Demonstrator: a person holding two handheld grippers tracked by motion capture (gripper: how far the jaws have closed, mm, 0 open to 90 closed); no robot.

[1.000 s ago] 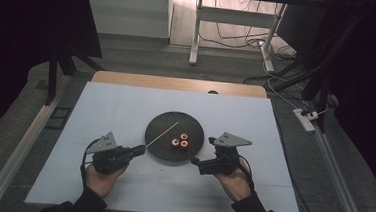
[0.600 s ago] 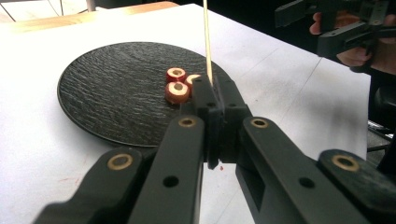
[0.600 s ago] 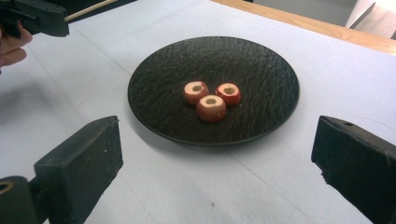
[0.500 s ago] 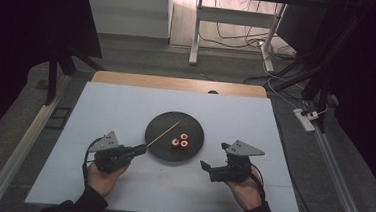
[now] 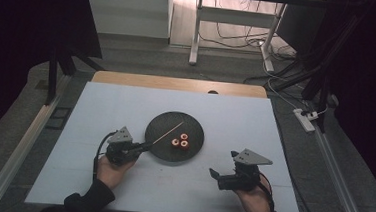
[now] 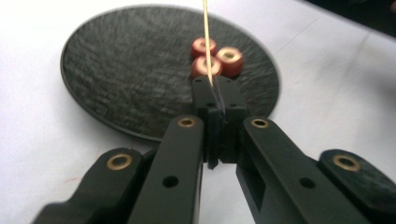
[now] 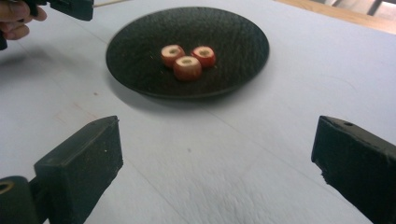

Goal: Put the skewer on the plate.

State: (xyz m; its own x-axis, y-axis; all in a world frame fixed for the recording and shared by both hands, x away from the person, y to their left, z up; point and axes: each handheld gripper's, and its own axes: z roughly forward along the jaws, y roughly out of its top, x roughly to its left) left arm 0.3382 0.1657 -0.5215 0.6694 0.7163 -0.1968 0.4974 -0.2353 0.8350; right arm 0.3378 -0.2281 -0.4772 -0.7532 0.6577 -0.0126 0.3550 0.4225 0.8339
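One round black plate sits at the centre of the high view, on a white sheet that covers the table. On the plate lie three small red rings with pale, hollow centres, bunched together and touching, in the right half of the plate; in the right gripper view the same three form a tight triangle near the plate's middle.

One thin wooden skewer slants across the plate from lower left to upper right in the high view. Its lower end is pinched by the left gripper, whose jaws are pressed together on it at the plate's lower-left edge. In the left gripper view the skewer rises straight up the frame from the closed jaw tips, passing over the nearest of the rings; whether it touches that ring cannot be told.

The right gripper rests low in the right half of the high view, well apart from the plate, held by a hand at the bottom edge. Its two jaws stand wide apart with bare white sheet between them, as the right gripper view shows.
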